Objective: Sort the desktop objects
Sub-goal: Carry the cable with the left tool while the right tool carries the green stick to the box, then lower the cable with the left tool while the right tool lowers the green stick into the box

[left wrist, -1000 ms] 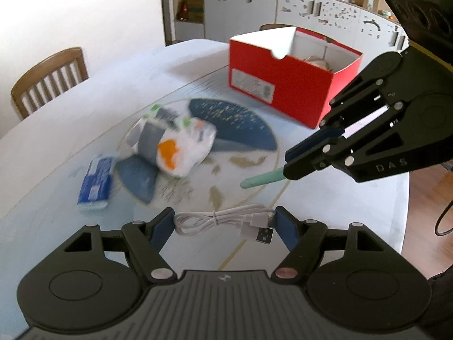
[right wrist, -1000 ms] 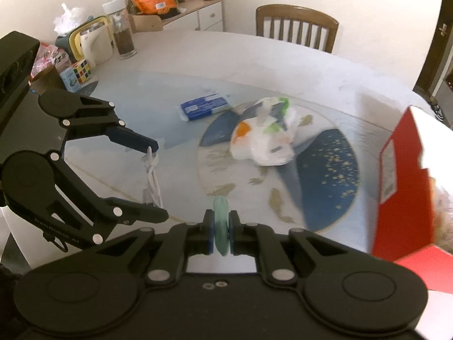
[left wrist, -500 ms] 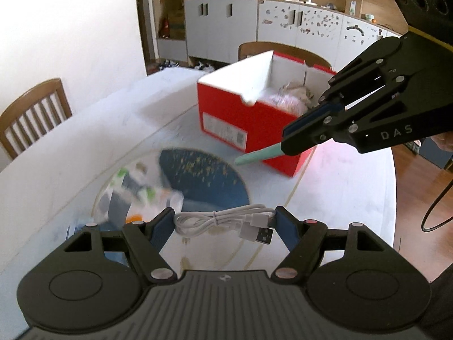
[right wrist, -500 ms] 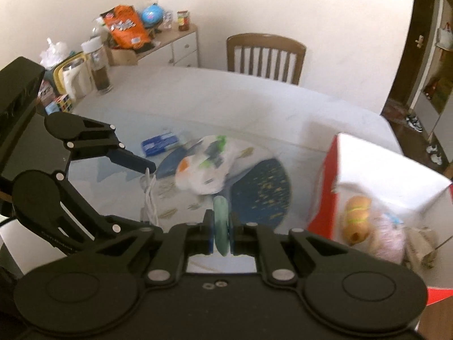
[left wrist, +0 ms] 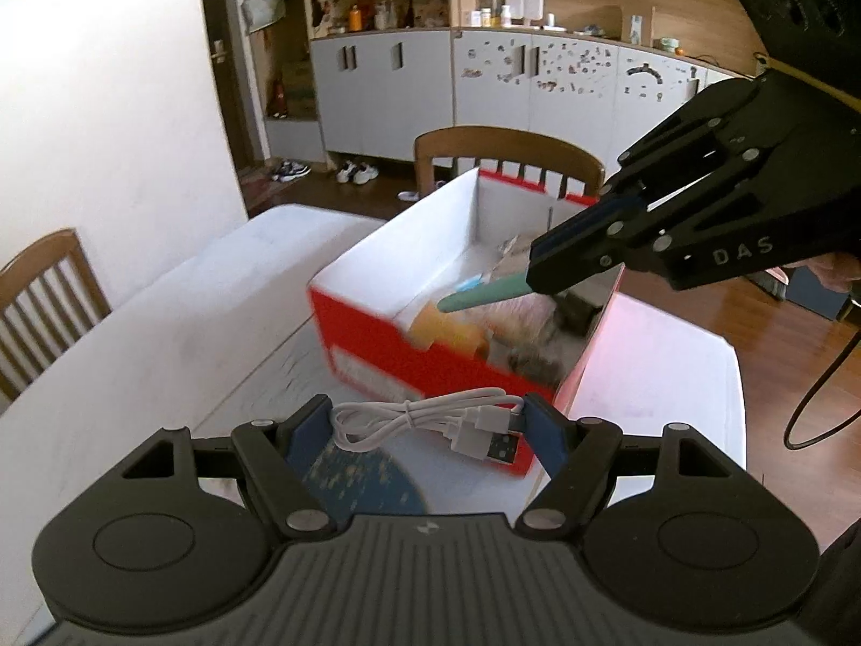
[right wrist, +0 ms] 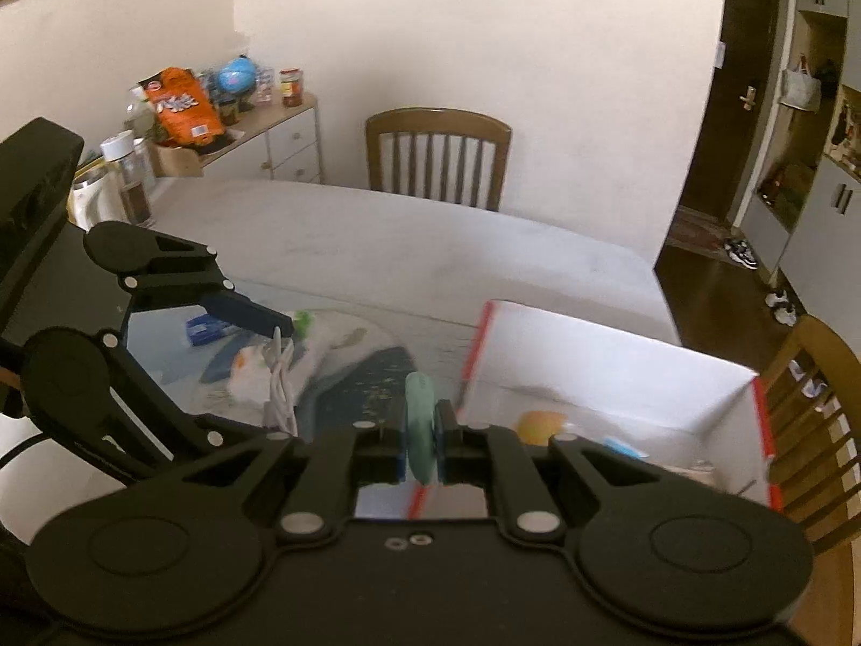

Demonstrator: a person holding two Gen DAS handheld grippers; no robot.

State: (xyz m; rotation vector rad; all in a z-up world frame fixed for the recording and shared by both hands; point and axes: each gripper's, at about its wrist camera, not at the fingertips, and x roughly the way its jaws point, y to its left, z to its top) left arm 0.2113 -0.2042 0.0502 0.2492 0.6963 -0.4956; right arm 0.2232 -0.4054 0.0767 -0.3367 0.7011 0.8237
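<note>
Both grippers have risen from the desk: the left gripper grasps the bundled white USB cable at 6 o'clock, the right gripper fingers clench the slim mint-green plastic stick over the open red cardboard box, so dropping seems next.

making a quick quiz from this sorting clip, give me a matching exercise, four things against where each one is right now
Things:
1. white cable
2. green stick
3. blue packet
4. orange bag

Places:
A. on the side cabinet
B. lying on the table
C. held across the left gripper
D. pinched in the right gripper

Pairs: 1-C, 2-D, 3-B, 4-A
</note>
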